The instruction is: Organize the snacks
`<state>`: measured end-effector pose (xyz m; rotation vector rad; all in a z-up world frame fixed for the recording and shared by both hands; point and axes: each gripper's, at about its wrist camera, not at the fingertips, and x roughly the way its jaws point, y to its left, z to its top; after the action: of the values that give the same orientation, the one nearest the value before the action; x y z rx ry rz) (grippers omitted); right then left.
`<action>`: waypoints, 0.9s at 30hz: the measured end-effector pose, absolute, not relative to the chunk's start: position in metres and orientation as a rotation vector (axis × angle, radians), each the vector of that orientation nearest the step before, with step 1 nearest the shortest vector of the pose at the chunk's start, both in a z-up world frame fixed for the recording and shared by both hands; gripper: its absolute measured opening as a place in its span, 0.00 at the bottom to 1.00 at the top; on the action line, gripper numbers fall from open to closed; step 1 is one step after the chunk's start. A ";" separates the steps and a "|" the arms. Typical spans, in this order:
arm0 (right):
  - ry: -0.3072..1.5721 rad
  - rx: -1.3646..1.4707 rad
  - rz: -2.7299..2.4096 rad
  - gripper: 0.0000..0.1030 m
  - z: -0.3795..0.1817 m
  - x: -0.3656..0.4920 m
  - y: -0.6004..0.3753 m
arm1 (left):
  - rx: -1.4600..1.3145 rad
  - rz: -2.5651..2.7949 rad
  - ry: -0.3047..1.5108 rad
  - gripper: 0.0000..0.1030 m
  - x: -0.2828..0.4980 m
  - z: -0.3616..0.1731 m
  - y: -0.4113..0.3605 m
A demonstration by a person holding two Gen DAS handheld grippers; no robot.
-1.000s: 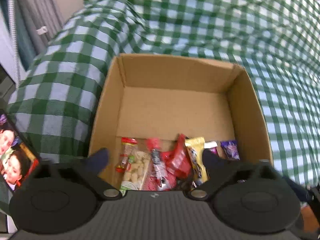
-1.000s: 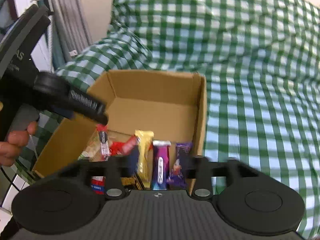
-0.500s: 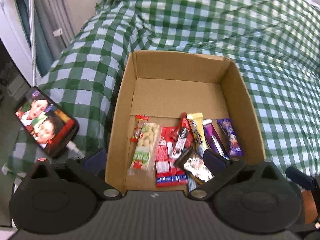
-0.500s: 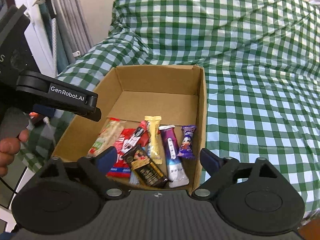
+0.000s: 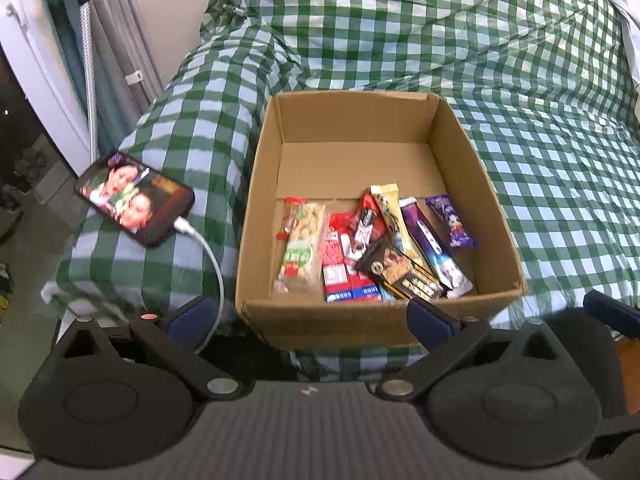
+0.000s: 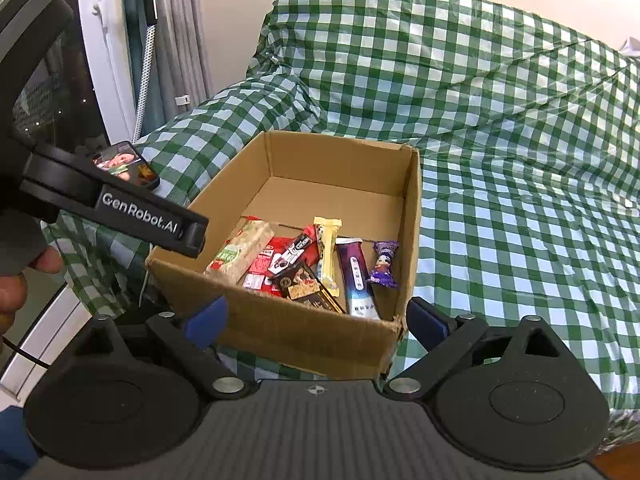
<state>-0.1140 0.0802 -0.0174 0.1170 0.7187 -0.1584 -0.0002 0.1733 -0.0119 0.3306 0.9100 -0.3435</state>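
Box: open brown cardboard box (image 5: 372, 322) sat on the bed under a green-and-white checked plastic sheet (image 5: 520, 80), at the near edge.
Snacks: all in the near half of the box, far half bare. Left to right: clear nut packet with green label (image 5: 300, 246), flat red packet (image 5: 340, 268), dark brown bar with gold print (image 5: 400, 270) lying across the others, pale yellow bar (image 5: 390, 212), long purple-and-white bar (image 5: 432, 240), small purple wrapped sweet (image 5: 452, 220).
Handling: my guess is all light, with slick crinkly wrappers. Bars look stiff enough to pinch mid-length across the narrow side. The nut packet looks soft and lumpy, so take it by a sealed end. The small sweet is best pinched at its middle, since the wrapper ends will slip.
Left gripper (image 5: 312, 322): fingers wide apart, nothing between them, low in front of the box's near wall.
Right gripper (image 6: 316, 322): wide apart, empty, straddling the near right corner of the box. Jaws had just been opening, with nothing in them.
Change vs earlier: both cameras had pulled back from over the snacks; the whole box was now in view, near wall included. The snack layout looked unchanged.
Other: black smartphone with lit screen (image 5: 134, 198) on a white charging cable (image 5: 212, 264) lay on the sheet left of the box. A person's hand (image 6: 16, 280) held the left gripper's handle.
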 end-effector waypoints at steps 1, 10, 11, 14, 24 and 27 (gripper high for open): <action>0.715 0.115 -0.159 0.94 -0.017 -0.117 0.081 | 0.328 -0.344 0.911 1.00 -0.002 -0.012 0.174; 0.686 0.082 -0.162 0.96 -0.010 -0.132 0.089 | 0.464 -0.237 0.848 1.00 -0.024 -0.016 0.173; 0.683 0.080 -0.162 0.96 -0.010 -0.134 0.090 | 0.452 -0.254 0.843 1.00 -0.026 -0.015 0.175; 0.673 0.079 -0.171 0.98 -0.008 -0.136 0.090 | 0.405 -0.276 0.831 1.00 -0.031 -0.010 0.179; 0.683 0.087 -0.194 0.99 -0.009 -0.138 0.088 | 0.388 -0.287 0.853 1.00 -0.038 -0.010 0.184; 0.681 0.082 -0.196 0.99 -0.009 -0.138 0.089 | 0.391 -0.290 0.850 1.00 -0.040 -0.010 0.184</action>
<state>-0.1383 0.0893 -0.0087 0.0824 0.6807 -0.1958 -0.0402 0.1845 -0.0102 0.3912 0.8501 -0.2899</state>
